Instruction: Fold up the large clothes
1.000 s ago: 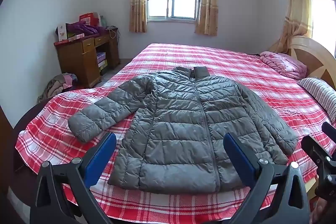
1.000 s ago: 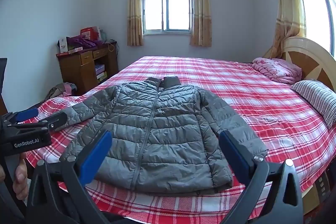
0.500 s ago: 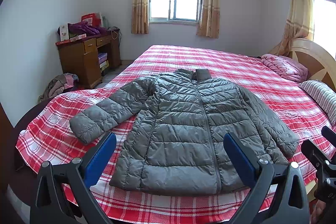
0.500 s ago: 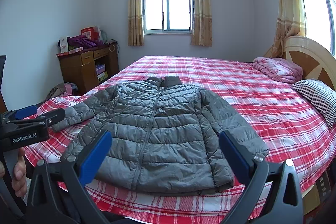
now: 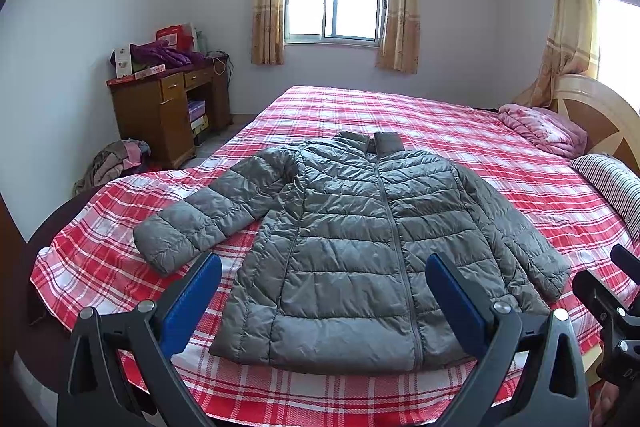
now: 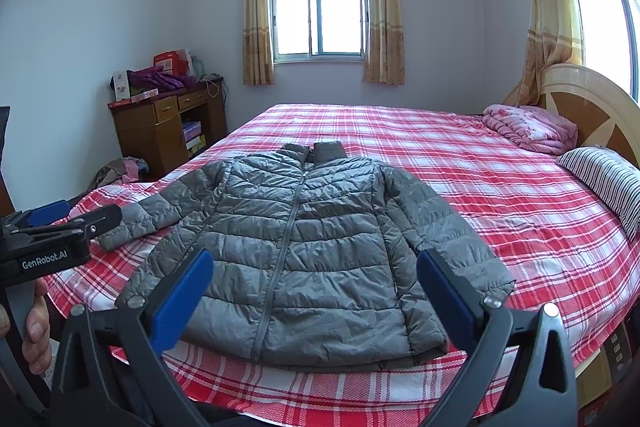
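Below, my left gripper [image 5: 323,277] and right gripper [image 6: 314,273] gape wide, empty, above the flat grey jacket [image 5: 360,243] on the bed [image 5: 460,131].

A wooden desk [image 5: 160,115] was seen by the wall, a pink quilt [image 5: 540,131] folded near a striped pillow [image 5: 612,183].

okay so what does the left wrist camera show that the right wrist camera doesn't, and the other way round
Only the left wrist view shows the left sleeve's whole cuff uncovered on the sheet, and the right tool from outside, as a dark edge at the frame's right.

Only the right wrist view shows the left tool's "GenRobot.AI" label, the hand holding it, and that tool hiding part of the cuff.

Both show the grey puffer jacket lying flat and zipped on the red plaid bed, the wooden desk, and open blue-padded fingers: left tool, right tool.
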{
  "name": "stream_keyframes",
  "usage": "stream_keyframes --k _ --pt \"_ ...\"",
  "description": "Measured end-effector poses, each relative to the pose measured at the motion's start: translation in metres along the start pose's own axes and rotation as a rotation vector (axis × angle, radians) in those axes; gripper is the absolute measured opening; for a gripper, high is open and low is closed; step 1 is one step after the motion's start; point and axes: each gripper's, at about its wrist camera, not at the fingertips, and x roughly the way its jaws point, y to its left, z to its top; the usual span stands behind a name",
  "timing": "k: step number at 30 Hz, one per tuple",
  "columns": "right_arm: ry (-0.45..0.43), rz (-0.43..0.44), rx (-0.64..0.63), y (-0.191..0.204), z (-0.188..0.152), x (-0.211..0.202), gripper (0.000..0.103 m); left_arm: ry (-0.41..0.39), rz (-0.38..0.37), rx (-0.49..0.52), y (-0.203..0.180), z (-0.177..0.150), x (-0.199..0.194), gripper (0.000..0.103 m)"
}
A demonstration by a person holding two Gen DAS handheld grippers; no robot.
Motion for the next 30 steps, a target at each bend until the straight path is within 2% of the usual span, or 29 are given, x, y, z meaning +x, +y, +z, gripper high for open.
stream_keyframes --k 30 --pt "0.013 0.004 0.002 0.0032 -0.0043 0.0031 0.103 0.009 -0.003 -0.001 -0.0008 -0.0005 0.0013 0.102"
